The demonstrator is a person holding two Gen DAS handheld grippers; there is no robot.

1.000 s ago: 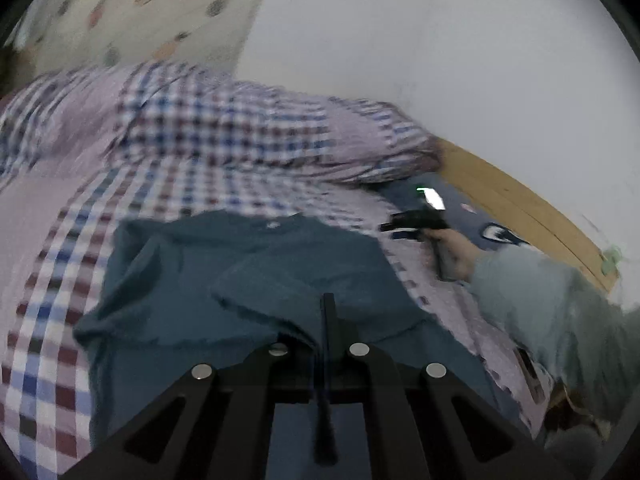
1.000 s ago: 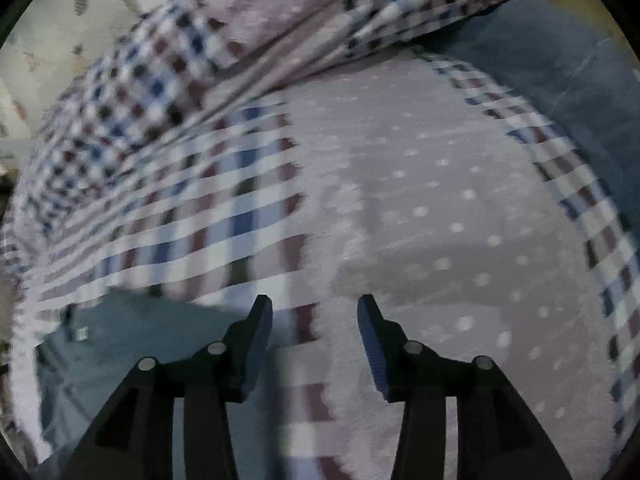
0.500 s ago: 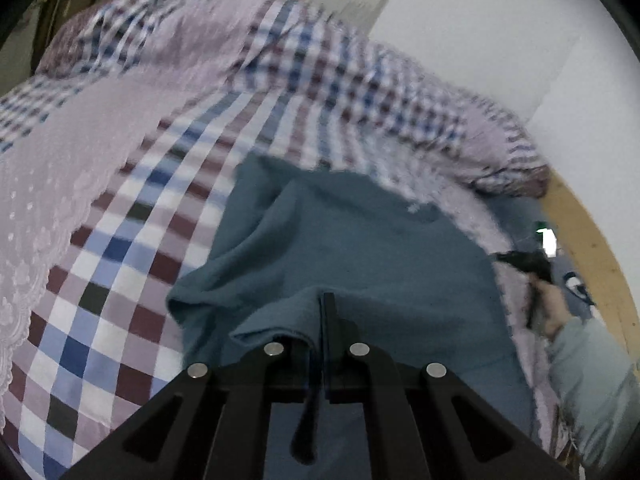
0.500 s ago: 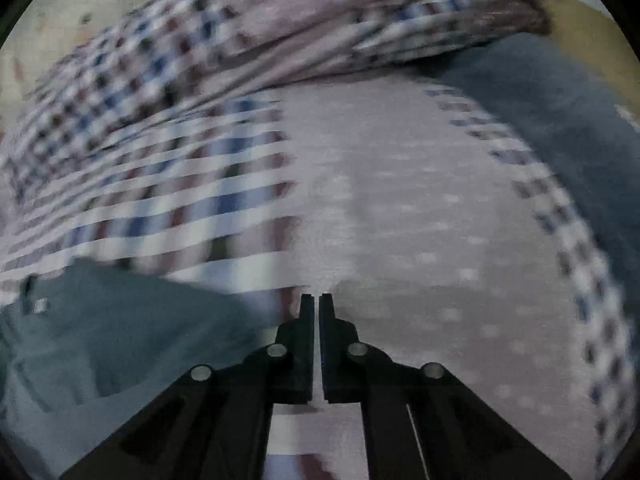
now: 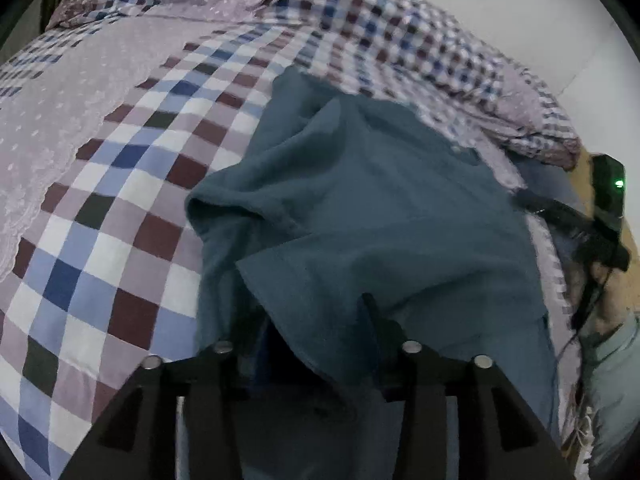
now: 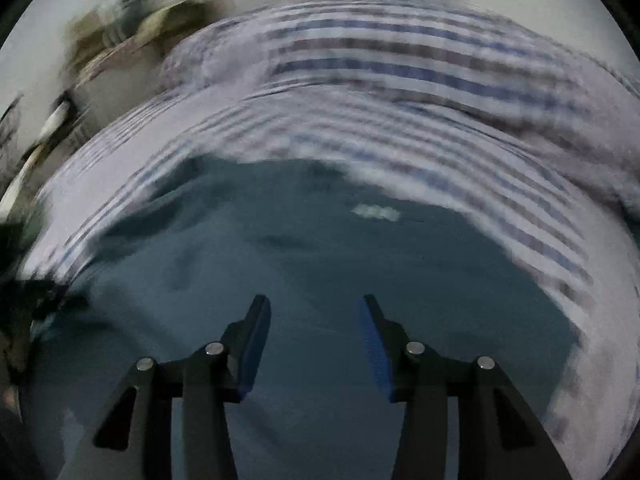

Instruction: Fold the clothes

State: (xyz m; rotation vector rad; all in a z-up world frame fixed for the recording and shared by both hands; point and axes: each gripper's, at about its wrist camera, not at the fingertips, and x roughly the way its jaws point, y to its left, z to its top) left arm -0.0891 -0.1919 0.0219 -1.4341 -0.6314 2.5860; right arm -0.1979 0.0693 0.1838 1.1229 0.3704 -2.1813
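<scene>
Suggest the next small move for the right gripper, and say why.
Probably lower the right gripper and close on the teal shirt: its jaws stand open above the fabric, holding nothing, while the left gripper has a fold draped between its open jaws.

In your left wrist view the shirt [image 5: 360, 208] lies on the bedspread [image 5: 120, 184] at frame centre, its near fold draped over your left gripper [image 5: 316, 344] at the bottom, pillows [image 5: 400, 40] behind it, your right gripper [image 5: 600, 216] at right edge.

Checked bedspread [image 5: 120, 208] covers the bed, rumpled quilt [image 5: 400, 40] by white wall [image 5: 520, 12].
</scene>
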